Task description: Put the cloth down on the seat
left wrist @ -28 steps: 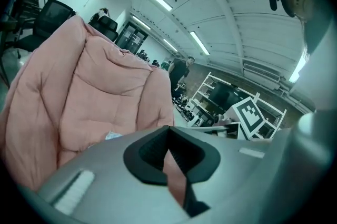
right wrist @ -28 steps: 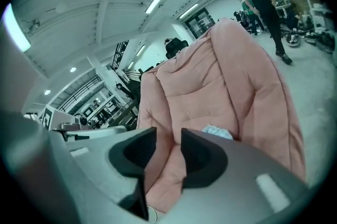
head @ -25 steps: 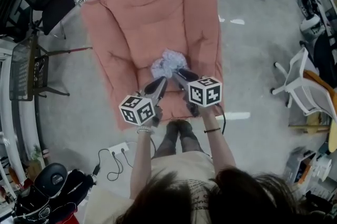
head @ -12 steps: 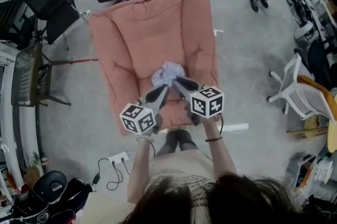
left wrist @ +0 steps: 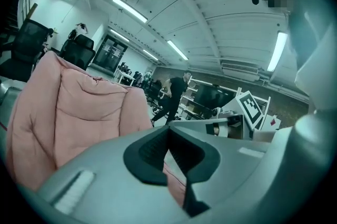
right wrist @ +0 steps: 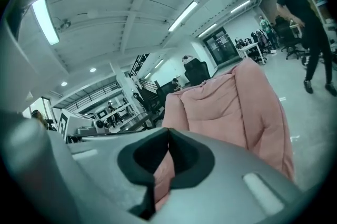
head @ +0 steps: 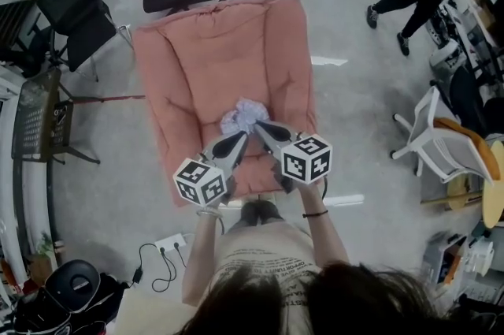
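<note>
Only the head view shows the crumpled pale lilac cloth [head: 242, 115], which lies on the seat of the pink padded armchair [head: 213, 50], just far of both grippers' tips. Their own views show the left gripper [left wrist: 168, 128] and right gripper [right wrist: 168, 129] with fingers pressed together, nothing between them.

Left tool [left wrist: 169, 129] jaws together, pink seat [left wrist: 89, 112] behind

Left hand-held gripper [head: 242, 135], right hand-held gripper [head: 257, 124]: grey, black pads [left wrist: 152, 157], marker cubes [head: 200, 181]; beige shirt [head: 260, 254].
</note>
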A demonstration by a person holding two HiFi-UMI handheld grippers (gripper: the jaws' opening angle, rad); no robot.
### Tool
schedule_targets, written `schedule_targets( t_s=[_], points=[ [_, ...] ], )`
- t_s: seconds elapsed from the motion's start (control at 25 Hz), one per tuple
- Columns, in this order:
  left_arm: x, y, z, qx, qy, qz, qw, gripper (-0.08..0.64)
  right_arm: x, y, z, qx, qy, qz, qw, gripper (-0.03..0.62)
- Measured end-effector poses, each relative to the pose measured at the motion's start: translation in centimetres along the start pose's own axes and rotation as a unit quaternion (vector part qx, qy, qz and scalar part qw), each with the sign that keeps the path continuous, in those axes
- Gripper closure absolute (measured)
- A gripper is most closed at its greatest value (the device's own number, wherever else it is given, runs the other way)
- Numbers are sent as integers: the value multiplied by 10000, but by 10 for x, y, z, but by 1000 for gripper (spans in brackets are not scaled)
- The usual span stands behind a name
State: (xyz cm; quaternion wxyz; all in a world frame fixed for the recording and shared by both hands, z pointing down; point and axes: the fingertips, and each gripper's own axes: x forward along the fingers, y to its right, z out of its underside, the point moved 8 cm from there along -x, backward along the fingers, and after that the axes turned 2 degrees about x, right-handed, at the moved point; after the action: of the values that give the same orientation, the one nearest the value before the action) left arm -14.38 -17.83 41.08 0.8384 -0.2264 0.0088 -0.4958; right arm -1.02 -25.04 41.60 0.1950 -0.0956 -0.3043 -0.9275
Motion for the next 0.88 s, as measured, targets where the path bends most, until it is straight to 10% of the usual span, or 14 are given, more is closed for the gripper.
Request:
schedule_targets(
  t_s=[0.88],
  points=[
    [-7, 9, -21, 342, 290, 82, 9990, 561, -10, -22, -22, -771, 340, -238, 9962, 591]
  ],
)
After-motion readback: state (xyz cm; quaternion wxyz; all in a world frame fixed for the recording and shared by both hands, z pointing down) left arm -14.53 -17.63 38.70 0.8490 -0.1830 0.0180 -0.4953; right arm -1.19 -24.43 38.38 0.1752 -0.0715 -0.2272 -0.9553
